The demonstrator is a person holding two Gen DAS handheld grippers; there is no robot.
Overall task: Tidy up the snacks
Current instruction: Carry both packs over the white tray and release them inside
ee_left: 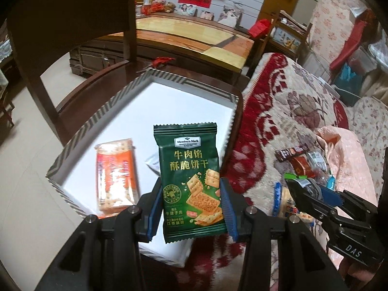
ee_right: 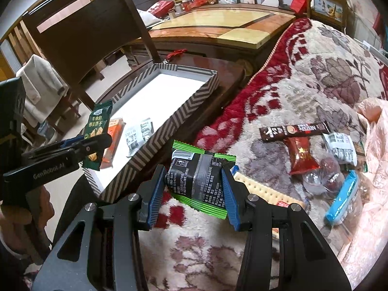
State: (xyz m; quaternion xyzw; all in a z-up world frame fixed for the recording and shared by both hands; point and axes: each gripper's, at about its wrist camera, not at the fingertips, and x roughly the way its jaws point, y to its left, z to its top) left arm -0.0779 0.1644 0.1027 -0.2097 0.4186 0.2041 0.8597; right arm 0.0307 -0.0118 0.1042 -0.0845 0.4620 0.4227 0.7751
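Observation:
My left gripper [ee_left: 191, 206] is shut on a dark green cracker packet [ee_left: 190, 169], held upright over the near end of a striped box [ee_left: 101, 114] with a white floor. An orange cracker pack [ee_left: 116, 177] lies inside the box, and beside it a small grey-white packet [ee_right: 140, 133]. From the right wrist view the left gripper [ee_right: 93, 149] shows at the left with the green packet [ee_right: 97, 126]. My right gripper [ee_right: 192, 189] is shut on a black packet with lime-green ends [ee_right: 198, 172], above the blanket just right of the box [ee_right: 184, 111].
The box sits on a dark wooden chair [ee_right: 89, 36] beside a floral red-and-cream blanket [ee_right: 315, 77]. Loose snacks lie on the blanket: a brown coffee stick [ee_right: 294, 131], a red packet [ee_right: 300, 155], a blue bar [ee_right: 342, 198], a cracker sleeve [ee_right: 262, 189]. A low wooden table [ee_right: 218, 29] stands behind.

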